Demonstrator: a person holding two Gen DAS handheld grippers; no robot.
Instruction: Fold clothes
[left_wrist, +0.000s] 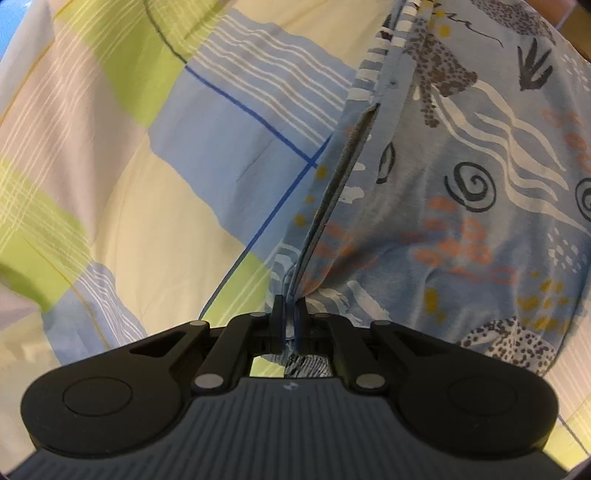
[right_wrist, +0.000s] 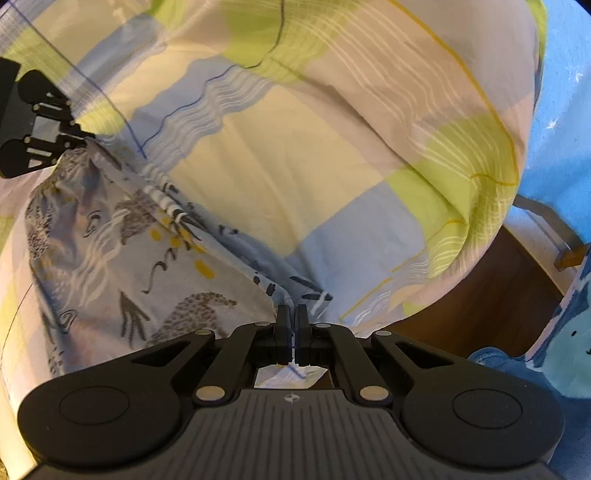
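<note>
A light blue garment printed with leopards, spirals and orange dots lies across a checked bed sheet. My left gripper is shut on the garment's edge, the cloth pinched between its black fingers. In the right wrist view the same garment stretches from the left side down to my right gripper, which is shut on another edge of it. The left gripper shows at the far left of that view, holding the opposite end.
The sheet in yellow, green, blue and grey covers the bed. The bed's edge drops off at the right onto a dark wooden floor. A blue cloth and a teal item lie by the floor at the right.
</note>
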